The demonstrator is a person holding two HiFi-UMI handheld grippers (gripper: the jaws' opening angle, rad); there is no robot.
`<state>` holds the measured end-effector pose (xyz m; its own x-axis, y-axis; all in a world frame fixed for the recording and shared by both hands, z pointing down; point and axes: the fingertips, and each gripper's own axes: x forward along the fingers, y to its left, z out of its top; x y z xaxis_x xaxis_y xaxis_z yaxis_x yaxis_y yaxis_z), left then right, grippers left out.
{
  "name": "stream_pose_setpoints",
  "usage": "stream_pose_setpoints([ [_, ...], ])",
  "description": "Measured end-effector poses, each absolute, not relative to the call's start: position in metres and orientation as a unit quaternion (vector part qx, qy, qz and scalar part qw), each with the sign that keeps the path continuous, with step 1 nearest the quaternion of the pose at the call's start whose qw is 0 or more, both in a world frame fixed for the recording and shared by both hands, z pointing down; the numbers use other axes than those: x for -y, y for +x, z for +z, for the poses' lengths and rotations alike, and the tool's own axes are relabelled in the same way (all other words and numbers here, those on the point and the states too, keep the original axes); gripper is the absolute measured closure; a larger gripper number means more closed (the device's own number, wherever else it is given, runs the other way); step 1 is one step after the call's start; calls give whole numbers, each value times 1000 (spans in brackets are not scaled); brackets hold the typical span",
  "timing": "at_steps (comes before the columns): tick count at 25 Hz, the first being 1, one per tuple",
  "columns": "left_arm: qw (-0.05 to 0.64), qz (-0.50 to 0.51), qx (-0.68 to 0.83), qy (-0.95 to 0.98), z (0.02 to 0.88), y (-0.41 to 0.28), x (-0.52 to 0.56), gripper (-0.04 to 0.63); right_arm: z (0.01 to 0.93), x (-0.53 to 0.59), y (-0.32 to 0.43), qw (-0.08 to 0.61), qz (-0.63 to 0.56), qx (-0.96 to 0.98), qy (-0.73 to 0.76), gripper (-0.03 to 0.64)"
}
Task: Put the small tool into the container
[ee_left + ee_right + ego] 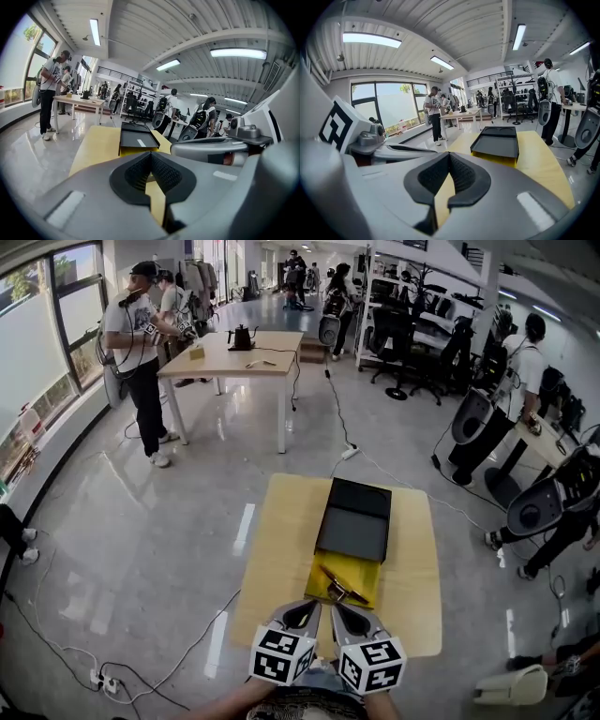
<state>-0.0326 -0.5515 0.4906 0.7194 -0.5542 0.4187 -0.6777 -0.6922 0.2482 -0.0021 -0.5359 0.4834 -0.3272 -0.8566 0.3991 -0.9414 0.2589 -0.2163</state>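
At the far left of the room a person (pixel 134 343) stands beside a pale work table (pixel 234 357), well away from the job. Nearer, on the floor at the left, a cable (pixel 187 652) trails toward the yellow table (pixel 277 559).

At that table's near edge is the left gripper (pixel 304 613). Its own view shows the two ribbed pads pressed together with nothing between them. The black tray (pixel 354 519) lies lengthwise on the middle of the table, covering the far part of the yellow box (pixel 364 570), which I take to be the container. Only the box's near end is exposed. The small tool (pixel 340 589) lies on that exposed yellow part, just beyond the tips of both grippers. From above I cannot tell whether it rests inside the box or on top of it.

Just to the right is the right gripper (pixel 349 615), held close beside the left one. Its pads are likewise shut and empty. At the far right another person (pixel 525 357) works at a desk.

The risks here look plain. The tool is thin and lies flat, so closed or badly spread jaws could nudge it aside or off the near edge instead of catching it. The tray leaves little open room, so a careless drop could land on its lid. With the grippers so close together, they could also knock each other.
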Motion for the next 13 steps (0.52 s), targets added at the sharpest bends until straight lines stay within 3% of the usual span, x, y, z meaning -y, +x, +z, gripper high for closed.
stream_pose_setpoints([
  [8, 196, 152, 341, 907, 500, -37, 521, 592, 492, 505, -7, 98, 208, 788, 571, 612],
  [13, 198, 152, 339, 907, 494, -53, 557, 592, 487, 541, -23, 100, 210, 787, 571, 612],
])
